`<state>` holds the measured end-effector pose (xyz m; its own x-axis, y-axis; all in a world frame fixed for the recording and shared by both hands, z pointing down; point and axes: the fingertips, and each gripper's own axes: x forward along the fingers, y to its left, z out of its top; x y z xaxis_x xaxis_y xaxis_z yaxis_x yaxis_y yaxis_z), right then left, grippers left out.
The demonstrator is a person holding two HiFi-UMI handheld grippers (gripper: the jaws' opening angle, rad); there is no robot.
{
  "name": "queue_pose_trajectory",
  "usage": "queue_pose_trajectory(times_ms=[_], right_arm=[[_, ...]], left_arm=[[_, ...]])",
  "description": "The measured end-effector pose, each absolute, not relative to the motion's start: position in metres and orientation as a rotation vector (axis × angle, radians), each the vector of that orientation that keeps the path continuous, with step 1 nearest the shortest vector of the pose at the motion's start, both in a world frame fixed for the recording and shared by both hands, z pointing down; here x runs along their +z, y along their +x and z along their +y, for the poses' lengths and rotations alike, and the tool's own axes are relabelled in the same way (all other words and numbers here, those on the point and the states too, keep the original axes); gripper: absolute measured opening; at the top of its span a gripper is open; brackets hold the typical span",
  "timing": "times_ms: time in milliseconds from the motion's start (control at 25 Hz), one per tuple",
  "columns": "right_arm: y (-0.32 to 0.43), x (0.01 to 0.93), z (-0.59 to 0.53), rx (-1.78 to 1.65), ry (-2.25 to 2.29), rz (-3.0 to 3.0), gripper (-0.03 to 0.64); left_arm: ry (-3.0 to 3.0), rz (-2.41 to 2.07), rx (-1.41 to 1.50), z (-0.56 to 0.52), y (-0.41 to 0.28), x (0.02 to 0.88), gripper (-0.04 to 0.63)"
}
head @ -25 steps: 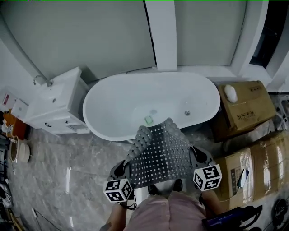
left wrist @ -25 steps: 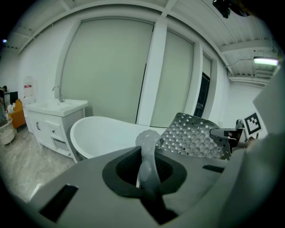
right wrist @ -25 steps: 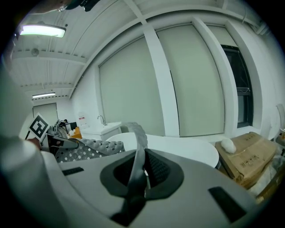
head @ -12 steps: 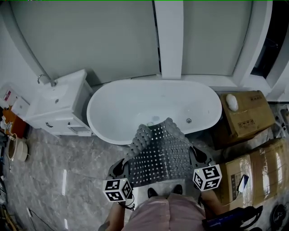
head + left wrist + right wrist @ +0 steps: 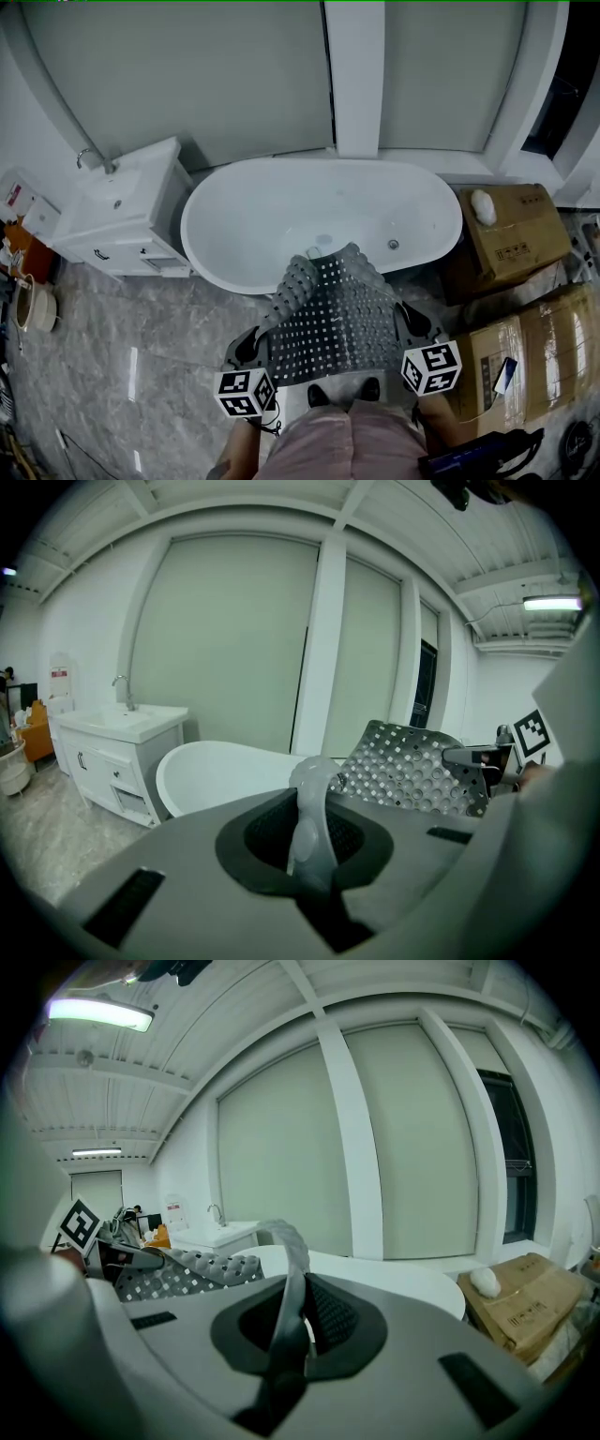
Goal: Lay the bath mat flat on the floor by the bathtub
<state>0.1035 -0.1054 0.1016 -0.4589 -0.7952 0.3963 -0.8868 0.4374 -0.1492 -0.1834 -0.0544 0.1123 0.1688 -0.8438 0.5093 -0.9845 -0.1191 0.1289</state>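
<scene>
Head view: the bath mat (image 5: 330, 319) is held aloft before the bathtub (image 5: 234, 225), its edges clamped by the left gripper (image 5: 255, 345) and right gripper (image 5: 410, 323); it is judged limp, light, best pinched at corners.

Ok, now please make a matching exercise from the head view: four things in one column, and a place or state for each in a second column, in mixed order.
Things:
1 bath mat
2 bathtub
3 sink cabinet
4 cardboard box

Place or state:
A at the tub's left end
B held up off the floor, far edge curled
C at the tub's right end, white object on top
D white, oval, in the middle

Pairs: 1-B, 2-D, 3-A, 4-C
</scene>
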Motion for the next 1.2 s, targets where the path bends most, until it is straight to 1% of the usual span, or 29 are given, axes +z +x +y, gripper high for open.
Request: queue_pose_trajectory(times_ms=[800,1200], right_arm=[[0.108,0.113,-0.098,0.524,1.457,-2.375,0.028],[0.108,0.139,-0.095,0.574,1.406,-2.322,0.026]], left_arm=[[2.002,-1.686,0.447,-0.053,-0.181,0.127,0.037],[1.971,-1.635,0.506,-0.05,-0.177,0.152,0.038]])
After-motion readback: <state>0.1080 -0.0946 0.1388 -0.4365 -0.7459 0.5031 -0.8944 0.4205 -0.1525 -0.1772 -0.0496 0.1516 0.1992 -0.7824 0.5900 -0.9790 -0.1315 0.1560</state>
